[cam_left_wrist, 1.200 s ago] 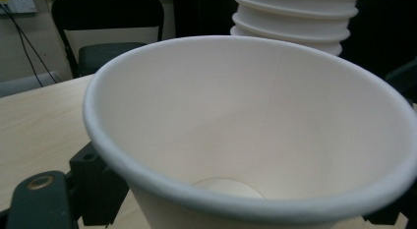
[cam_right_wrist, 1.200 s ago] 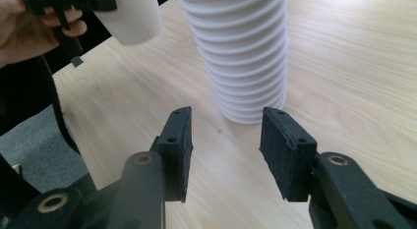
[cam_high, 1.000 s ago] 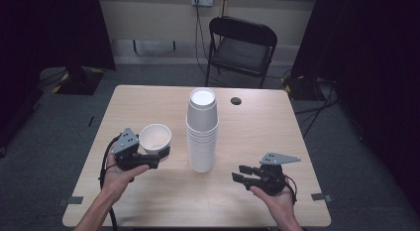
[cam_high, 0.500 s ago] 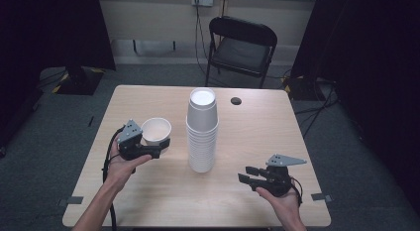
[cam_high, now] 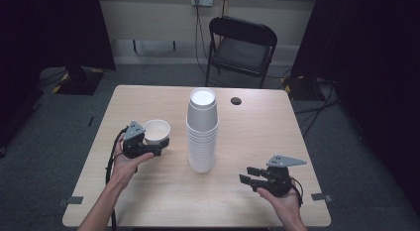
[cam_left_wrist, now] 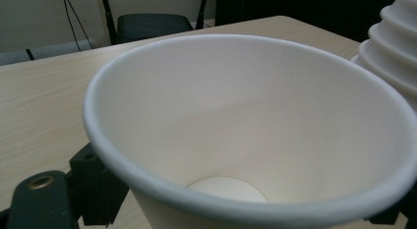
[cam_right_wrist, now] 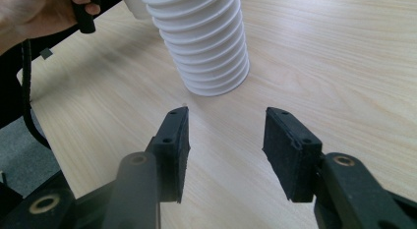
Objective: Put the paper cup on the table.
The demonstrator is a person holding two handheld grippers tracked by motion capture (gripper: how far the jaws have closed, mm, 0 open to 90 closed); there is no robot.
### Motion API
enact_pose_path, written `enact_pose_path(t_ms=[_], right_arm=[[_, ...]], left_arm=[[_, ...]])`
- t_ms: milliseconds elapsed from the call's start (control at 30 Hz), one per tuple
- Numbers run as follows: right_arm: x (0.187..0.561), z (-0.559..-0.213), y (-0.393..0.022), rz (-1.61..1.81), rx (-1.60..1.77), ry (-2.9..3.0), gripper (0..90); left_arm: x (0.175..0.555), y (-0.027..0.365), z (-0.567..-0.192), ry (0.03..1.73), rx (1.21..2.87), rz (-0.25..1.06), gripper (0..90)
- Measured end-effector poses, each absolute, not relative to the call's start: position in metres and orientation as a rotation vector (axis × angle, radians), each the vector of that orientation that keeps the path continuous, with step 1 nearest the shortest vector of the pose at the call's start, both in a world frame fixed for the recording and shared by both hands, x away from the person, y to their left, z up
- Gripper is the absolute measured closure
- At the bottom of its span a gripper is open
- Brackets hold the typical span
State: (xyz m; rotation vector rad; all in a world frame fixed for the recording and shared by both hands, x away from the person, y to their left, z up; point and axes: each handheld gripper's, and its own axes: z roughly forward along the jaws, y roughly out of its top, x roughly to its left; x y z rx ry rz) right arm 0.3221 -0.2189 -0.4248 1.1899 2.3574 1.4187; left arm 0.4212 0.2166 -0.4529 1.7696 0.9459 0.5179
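Note:
A single white paper cup (cam_high: 156,131) stands mouth up at the left of the wooden table (cam_high: 257,122), with my left gripper (cam_high: 159,142) shut on its lower wall. In the left gripper view the cup's open mouth (cam_left_wrist: 255,121) is empty inside, and one black jaw shows below its rim. Whether the cup's base touches the table I cannot tell. A tall stack of white cups (cam_high: 202,129) stands upside down at the middle of the table. My right gripper (cam_high: 246,174) hovers open near the front right, its pads (cam_right_wrist: 174,140) apart and pointing at the stack's base (cam_right_wrist: 206,57).
A black folding chair (cam_high: 242,47) stands beyond the far table edge. A small dark round spot (cam_high: 236,100) lies on the table behind the stack. The left gripper's cable (cam_high: 110,161) loops beside the left hand.
My left gripper has carried the cup a little away from the person and lower toward the table, and the cup now stands more upright. The right hand has stayed about where it was.

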Motion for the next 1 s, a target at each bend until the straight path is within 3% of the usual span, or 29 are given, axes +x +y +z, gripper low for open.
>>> enact_pose_path(t_ms=[1000], right_arm=[[0.323, -0.428, -0.22, 1.419, 1.206, 2.354, 51.6]], left_arm=[[0.425, 0.223, -0.483, 1.02, 1.837, 0.469, 13.4]])
